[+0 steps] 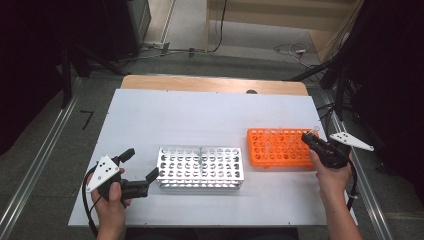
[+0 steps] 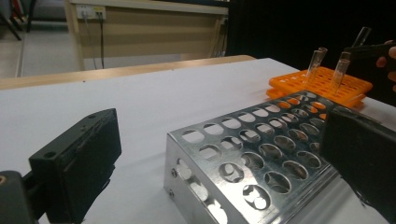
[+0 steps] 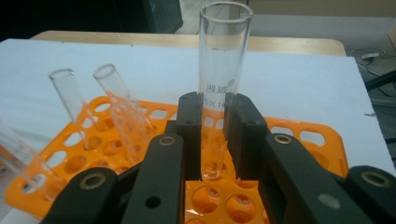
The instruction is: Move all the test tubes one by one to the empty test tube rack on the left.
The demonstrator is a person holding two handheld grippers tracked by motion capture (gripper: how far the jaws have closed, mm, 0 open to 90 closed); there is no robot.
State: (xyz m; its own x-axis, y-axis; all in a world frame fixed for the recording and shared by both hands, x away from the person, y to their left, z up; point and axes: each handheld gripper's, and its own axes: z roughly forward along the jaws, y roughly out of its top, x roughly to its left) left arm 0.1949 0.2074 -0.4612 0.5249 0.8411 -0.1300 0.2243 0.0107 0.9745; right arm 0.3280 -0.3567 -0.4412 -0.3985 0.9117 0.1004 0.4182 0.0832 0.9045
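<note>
So the right gripper (image 3: 214,135) has its jaws clamped on a glass test tube (image 3: 222,70), upright just above the orange rack (image 3: 303,140), probably headed for the metal rack (image 1: 200,167) where the left gripper (image 1: 141,165) waits wide open.

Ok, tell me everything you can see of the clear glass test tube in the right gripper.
The clear glass test tube is an empty, open-topped cylinder with a rounded bottom and faint printed lettering mid-way. It stands upright, clamped between the black pads of the right gripper, its bottom just above the holes of the orange plastic rack, seemingly clear of them. Nothing else touches it.
</note>
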